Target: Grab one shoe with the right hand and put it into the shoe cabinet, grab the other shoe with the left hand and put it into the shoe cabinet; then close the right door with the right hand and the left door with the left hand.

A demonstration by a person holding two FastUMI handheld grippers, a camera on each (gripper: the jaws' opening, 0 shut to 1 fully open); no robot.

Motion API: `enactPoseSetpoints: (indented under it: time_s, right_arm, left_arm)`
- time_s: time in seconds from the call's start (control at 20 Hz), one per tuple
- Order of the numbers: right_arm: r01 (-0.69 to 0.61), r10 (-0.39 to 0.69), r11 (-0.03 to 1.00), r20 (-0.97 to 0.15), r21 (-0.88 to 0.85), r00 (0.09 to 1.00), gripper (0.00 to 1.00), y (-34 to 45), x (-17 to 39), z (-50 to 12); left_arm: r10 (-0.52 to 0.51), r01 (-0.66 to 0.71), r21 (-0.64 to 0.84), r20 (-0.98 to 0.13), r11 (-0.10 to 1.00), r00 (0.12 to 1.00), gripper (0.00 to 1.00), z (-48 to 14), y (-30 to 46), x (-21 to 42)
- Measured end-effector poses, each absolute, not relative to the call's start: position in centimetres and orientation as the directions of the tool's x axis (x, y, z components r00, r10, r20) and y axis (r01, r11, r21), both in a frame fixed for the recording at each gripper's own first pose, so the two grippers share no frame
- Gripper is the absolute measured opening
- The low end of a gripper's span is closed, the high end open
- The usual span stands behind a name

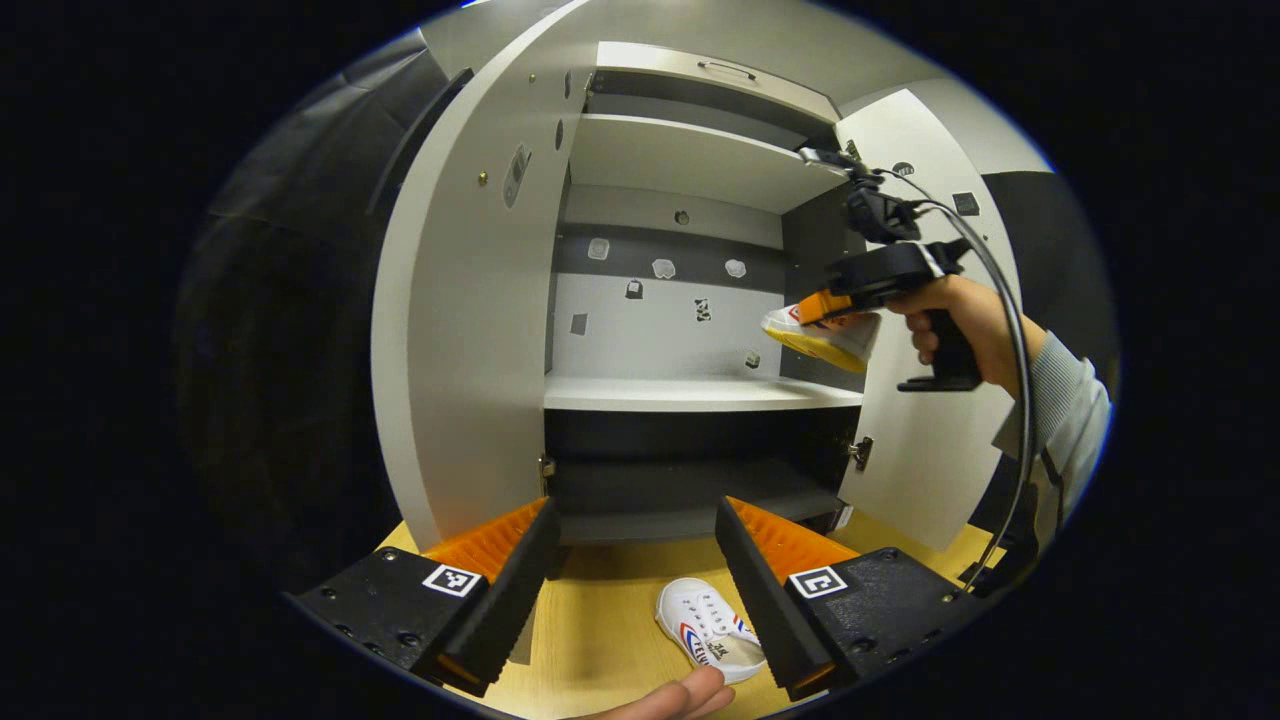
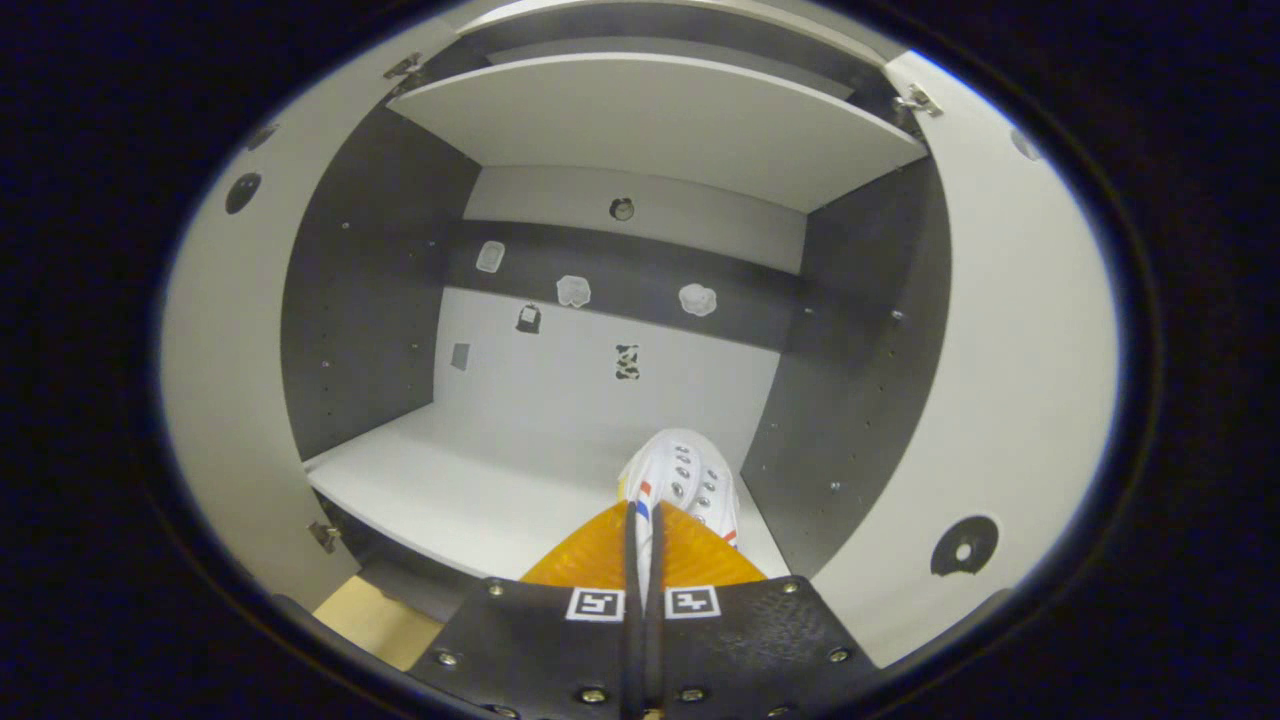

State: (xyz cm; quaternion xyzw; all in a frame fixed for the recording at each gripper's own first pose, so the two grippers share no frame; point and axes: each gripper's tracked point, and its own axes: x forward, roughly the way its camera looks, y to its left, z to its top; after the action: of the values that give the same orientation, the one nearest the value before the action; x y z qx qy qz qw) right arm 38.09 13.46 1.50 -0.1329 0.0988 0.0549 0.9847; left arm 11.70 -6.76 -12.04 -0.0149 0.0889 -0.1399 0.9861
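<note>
The shoe cabinet stands with both doors swung wide. In the left gripper view my right gripper is shut on a white shoe with a yellow sole, held in the air just above the right end of the white middle shelf. In the right gripper view the same white shoe points toe-first into the cabinet over the middle shelf, pinched between my right gripper's fingers. My left gripper is open, low over the wooden floor, with the second white shoe lying between and below its fingers.
The left door and right door stand open on either side. An upper shelf and a dark lower compartment sit above and below the middle one. A person's hand shows at the bottom edge, near the floor shoe.
</note>
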Motion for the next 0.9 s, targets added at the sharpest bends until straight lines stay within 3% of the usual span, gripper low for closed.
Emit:
enactPoseSetpoints:
  time_s: [0.4,0.6,0.9]
  right_arm:
    - [-0.131,0.022,0.914,-0.275,-0.383,0.961,0.01,13.0,46.8,-3.5]
    - [-0.133,0.033,0.904,-0.243,-0.406,0.969,0.01,14.1,47.6,-3.2]
    - [-0.147,0.049,0.938,-0.299,-0.314,0.953,0.02,13.9,46.6,-4.6]
  left_arm:
    - [-0.268,0.260,-0.070,-0.163,0.963,0.949,0.94,-12.2,-6.3,11.3]
    - [-0.281,0.268,-0.095,-0.179,0.959,0.943,0.95,-12.8,-7.1,11.8]
    - [-0.267,0.254,-0.088,-0.216,0.963,0.939,0.95,-13.8,-7.1,11.7]
